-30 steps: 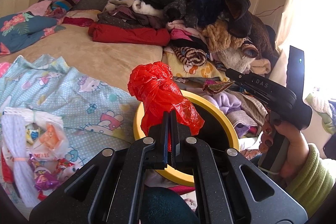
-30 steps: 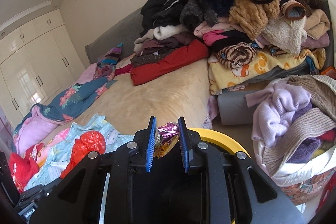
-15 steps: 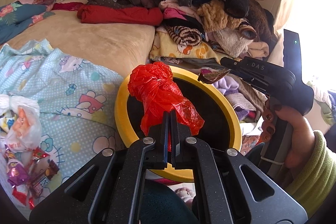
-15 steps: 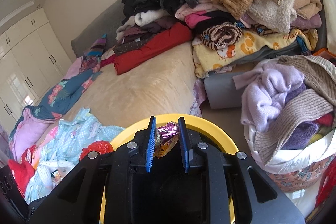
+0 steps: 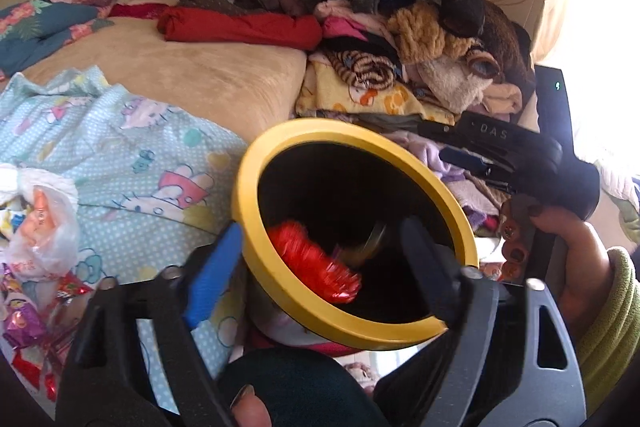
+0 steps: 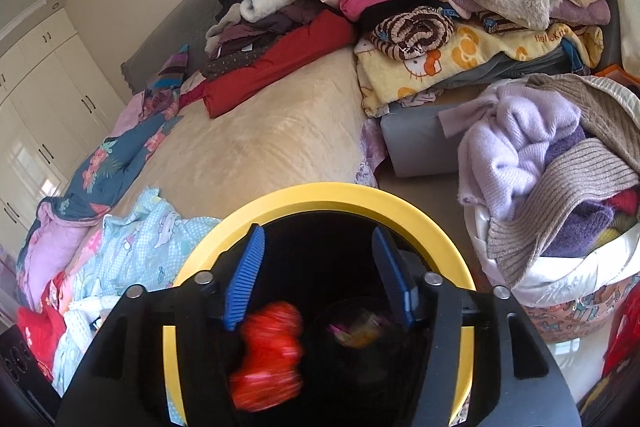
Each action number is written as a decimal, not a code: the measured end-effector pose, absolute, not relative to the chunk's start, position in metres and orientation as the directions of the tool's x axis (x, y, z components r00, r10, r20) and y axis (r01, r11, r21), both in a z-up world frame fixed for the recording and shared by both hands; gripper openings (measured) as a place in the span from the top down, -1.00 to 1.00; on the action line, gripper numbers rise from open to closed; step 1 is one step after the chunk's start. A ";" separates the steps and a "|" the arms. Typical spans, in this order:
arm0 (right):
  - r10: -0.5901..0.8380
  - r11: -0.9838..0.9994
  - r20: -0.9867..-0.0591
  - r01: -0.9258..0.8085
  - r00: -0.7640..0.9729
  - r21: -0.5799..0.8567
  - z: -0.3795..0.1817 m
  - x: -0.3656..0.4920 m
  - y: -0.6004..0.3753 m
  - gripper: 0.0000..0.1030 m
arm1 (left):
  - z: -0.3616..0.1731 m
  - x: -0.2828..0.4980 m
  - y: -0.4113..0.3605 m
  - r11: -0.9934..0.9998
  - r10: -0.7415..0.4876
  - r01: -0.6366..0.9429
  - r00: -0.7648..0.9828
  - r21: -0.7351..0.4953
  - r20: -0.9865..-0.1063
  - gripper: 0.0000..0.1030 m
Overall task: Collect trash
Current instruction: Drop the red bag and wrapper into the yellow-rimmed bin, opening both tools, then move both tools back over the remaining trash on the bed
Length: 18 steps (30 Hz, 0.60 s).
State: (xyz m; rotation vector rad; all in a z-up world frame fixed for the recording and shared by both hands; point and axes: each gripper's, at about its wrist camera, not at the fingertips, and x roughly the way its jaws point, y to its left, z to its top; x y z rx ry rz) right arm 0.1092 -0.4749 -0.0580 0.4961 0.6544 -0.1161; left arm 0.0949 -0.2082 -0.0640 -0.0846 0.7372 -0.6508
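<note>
Two claws opening over one yellow-rimmed bin [image 6: 320, 197], one red bag [image 6: 266, 355] inside

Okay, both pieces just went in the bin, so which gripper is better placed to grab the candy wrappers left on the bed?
Left. The left gripper, its jaws opening and empty, has the wrappers close beside it; the right gripper hangs over the yellow bin.

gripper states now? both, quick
Left gripper: jaws opening, nothing between them; red bag dropping into the yellow-rimmed bin.
Right gripper: jaws opening, empty; candy wrapper falling into the bin.
</note>
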 end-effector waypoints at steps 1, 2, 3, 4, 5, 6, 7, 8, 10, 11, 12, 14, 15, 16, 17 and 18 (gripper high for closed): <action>0.046 0.880 -0.603 0.254 0.797 0.402 -0.057 0.108 -0.473 -0.17 | -0.062 0.094 -0.206 0.809 -0.570 0.514 0.571 -0.285 -0.590 -0.63; 0.044 0.881 -0.598 0.251 0.800 0.400 -0.056 0.108 -0.472 -0.18 | -0.060 0.093 -0.204 0.818 -0.559 0.505 0.586 -0.275 -0.587 -0.76; 0.044 0.885 -0.595 0.246 0.803 0.397 -0.055 0.108 -0.472 -0.21 | -0.057 0.092 -0.201 0.825 -0.551 0.497 0.600 -0.269 -0.581 -0.78; 0.043 0.888 -0.591 0.240 0.806 0.391 -0.054 0.108 -0.470 -0.23 | -0.055 0.092 -0.198 0.827 -0.549 0.492 0.608 -0.270 -0.574 -0.78; 0.041 0.893 -0.583 0.232 0.811 0.386 -0.052 0.108 -0.468 -0.25 | -0.053 0.092 -0.196 0.830 -0.546 0.488 0.615 -0.270 -0.569 -0.78; 0.042 0.896 -0.577 0.224 0.816 0.382 -0.051 0.107 -0.466 -0.27 | -0.051 0.091 -0.194 0.837 -0.537 0.479 0.627 -0.264 -0.564 -0.78; 0.042 0.899 -0.572 0.219 0.819 0.380 -0.050 0.107 -0.464 -0.28 | -0.049 0.091 -0.191 0.841 -0.532 0.475 0.634 -0.260 -0.562 -0.78; 0.041 0.903 -0.564 0.211 0.825 0.374 -0.047 0.106 -0.462 -0.29 | -0.047 0.091 -0.189 0.844 -0.527 0.471 0.641 -0.257 -0.558 -0.78; 0.045 0.909 -0.550 0.195 0.834 0.369 -0.044 0.105 -0.458 -0.30 | -0.044 0.090 -0.183 0.851 -0.518 0.460 0.657 -0.253 -0.548 -0.78; 0.046 0.913 -0.543 0.185 0.839 0.362 -0.042 0.104 -0.455 -0.31 | -0.042 0.090 -0.181 0.854 -0.514 0.457 0.662 -0.251 -0.545 -0.78; 0.048 0.917 -0.538 0.177 0.842 0.358 -0.040 0.104 -0.452 -0.33 | -0.040 0.090 -0.179 0.857 -0.509 0.451 0.669 -0.248 -0.541 -0.78; 0.060 0.924 -0.521 0.151 0.852 0.353 -0.036 0.102 -0.445 -0.37 | -0.036 0.091 -0.172 0.864 -0.499 0.438 0.683 -0.248 -0.534 -0.78; 0.064 0.927 -0.515 0.140 0.855 0.348 -0.034 0.102 -0.442 -0.39 | -0.035 0.091 -0.171 0.867 -0.495 0.433 0.687 -0.248 -0.531 -0.78; 0.070 0.931 -0.508 0.127 0.859 0.344 -0.032 0.101 -0.437 -0.39 | -0.033 0.091 -0.168 0.870 -0.489 0.426 0.695 -0.246 -0.527 -0.78; 0.076 0.932 -0.502 0.117 0.861 0.342 -0.031 0.100 -0.434 -0.40 | -0.032 0.091 -0.166 0.873 -0.485 0.421 0.700 -0.245 -0.524 -0.78; 0.084 0.934 -0.497 0.105 0.864 0.341 -0.030 0.100 -0.430 -0.40 | -0.030 0.091 -0.162 0.876 -0.480 0.415 0.706 -0.245 -0.520 -0.78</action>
